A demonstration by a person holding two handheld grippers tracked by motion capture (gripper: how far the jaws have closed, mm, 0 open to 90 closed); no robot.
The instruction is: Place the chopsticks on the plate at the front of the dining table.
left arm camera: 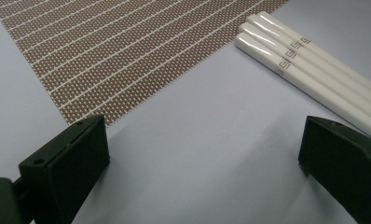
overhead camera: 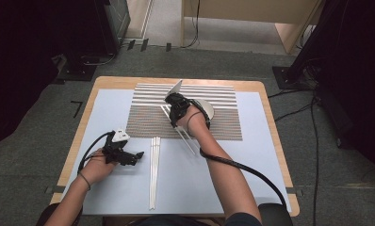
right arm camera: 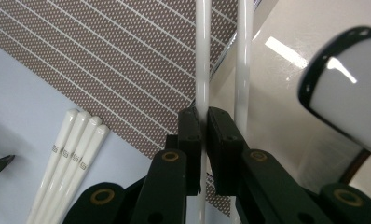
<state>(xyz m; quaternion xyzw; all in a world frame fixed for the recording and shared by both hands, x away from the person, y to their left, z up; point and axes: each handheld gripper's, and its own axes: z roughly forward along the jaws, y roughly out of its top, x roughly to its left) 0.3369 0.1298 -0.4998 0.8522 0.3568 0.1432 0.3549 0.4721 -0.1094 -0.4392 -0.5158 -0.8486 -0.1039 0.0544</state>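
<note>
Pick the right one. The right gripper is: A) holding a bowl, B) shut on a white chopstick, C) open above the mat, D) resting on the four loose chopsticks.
B: in the right gripper view the right gripper is shut on one white chopstick, with a second chopstick beside it.

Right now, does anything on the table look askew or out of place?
Slightly. The right gripper pinches one white chopstick, while its partner runs loose beside the jaws. Four more chopsticks lie neatly together. Nothing looks spilled or damaged.

Grey carpet floor (overhead camera: 30, 136) surrounds the light wooden table (overhead camera: 70, 150). At twelve o'clock stands pale wooden furniture (overhead camera: 289, 33); black cables (overhead camera: 313, 136) trail at three o'clock.
</note>
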